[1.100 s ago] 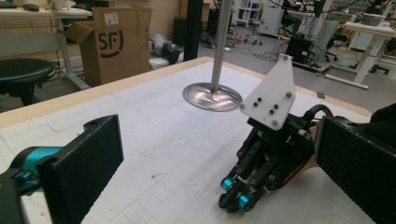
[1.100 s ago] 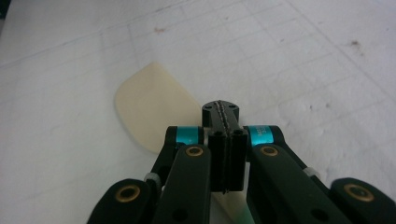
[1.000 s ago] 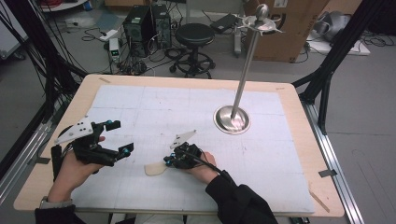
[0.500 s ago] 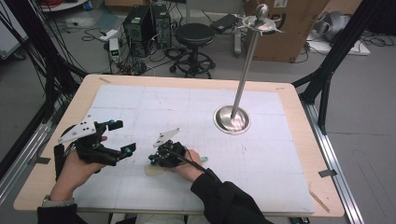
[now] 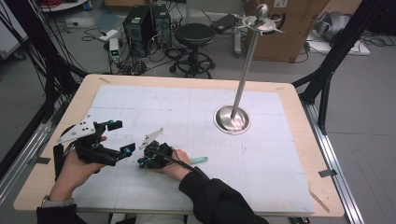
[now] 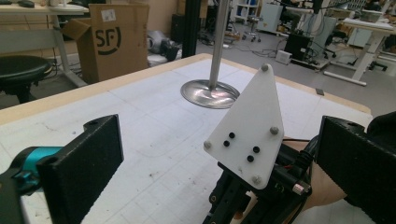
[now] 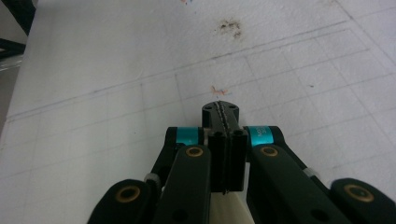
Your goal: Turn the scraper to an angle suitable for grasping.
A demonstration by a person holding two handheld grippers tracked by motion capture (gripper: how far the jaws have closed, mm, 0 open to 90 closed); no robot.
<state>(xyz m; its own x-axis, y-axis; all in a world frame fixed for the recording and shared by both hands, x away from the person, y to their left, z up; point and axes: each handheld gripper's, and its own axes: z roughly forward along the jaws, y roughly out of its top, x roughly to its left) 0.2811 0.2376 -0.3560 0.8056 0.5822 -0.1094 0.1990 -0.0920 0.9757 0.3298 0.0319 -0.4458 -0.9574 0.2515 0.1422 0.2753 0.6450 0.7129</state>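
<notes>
My left gripper (image 5: 122, 136) rests on the near left of the white mat, jaws wide apart and empty. In the left gripper view its jaws (image 6: 218, 140) frame the right gripper's white three-cornered plate (image 6: 247, 130) and the hand behind it. My right gripper (image 5: 142, 161) lies low on the mat just right of the left one, pointing left, jaws pressed together. The right gripper view shows the tips (image 7: 220, 109) shut, nothing visible between them, over the gridded mat (image 7: 116, 93). A small mint-green piece (image 5: 198, 160) lies on the mat by the right wrist.
A tall metal pole on a round steel base (image 5: 232, 119) stands right of centre on the mat (image 5: 187, 107). The wooden table edge (image 5: 299, 140) frames the mat. Beyond the table are a black stool (image 5: 194, 35), computer cases and a cardboard box.
The right gripper has slid left across the mat, close to the left gripper's open jaws. The mint-green piece now lies uncovered by the right wrist. The left gripper stayed put.
</notes>
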